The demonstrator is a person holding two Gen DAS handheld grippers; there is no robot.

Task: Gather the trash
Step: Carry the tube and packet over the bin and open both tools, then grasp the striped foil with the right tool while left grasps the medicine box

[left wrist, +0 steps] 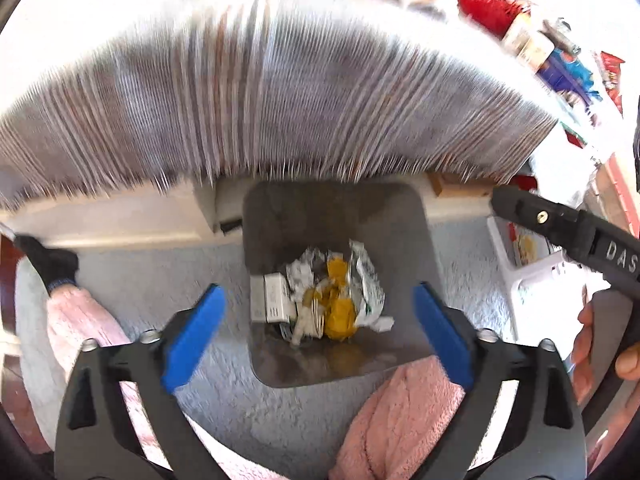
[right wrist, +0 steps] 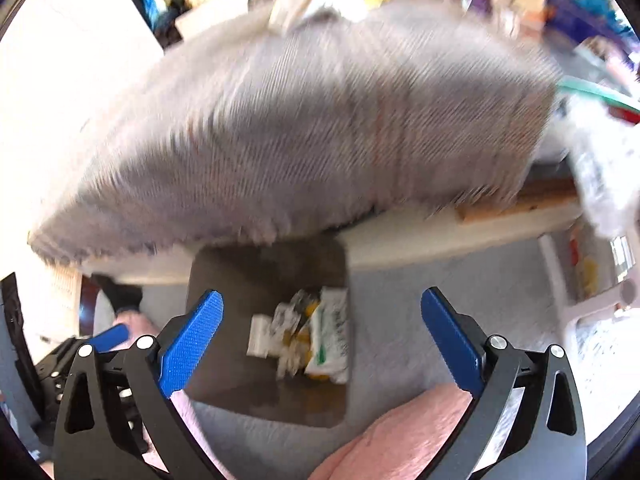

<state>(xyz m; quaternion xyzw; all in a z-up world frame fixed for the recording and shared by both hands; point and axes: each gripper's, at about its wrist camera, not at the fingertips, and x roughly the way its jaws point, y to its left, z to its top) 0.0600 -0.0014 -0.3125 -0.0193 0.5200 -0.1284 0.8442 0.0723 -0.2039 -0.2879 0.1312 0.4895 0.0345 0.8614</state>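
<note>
A grey bin (left wrist: 336,208) stands on the carpet below the table edge. Crumpled wrappers, yellow scraps and a small white box (left wrist: 324,296) lie in its bottom. My left gripper (left wrist: 318,336) hangs above the bin, open and empty. The bin shows in the right wrist view (right wrist: 224,276) with the same trash (right wrist: 308,336). My right gripper (right wrist: 320,340) is also above the bin, open and empty. In the left wrist view the right gripper's body (left wrist: 568,232) shows at the right, its fingertips out of sight. More litter (left wrist: 492,4) lies on the table's far right.
A grey striped cloth (left wrist: 260,100) covers the table and hangs over its edge above the bin. My pink-clad knees (left wrist: 400,416) flank the bin. A white plastic crate (left wrist: 524,256) stands on the carpet at the right. A black-socked foot (left wrist: 48,264) is at the left.
</note>
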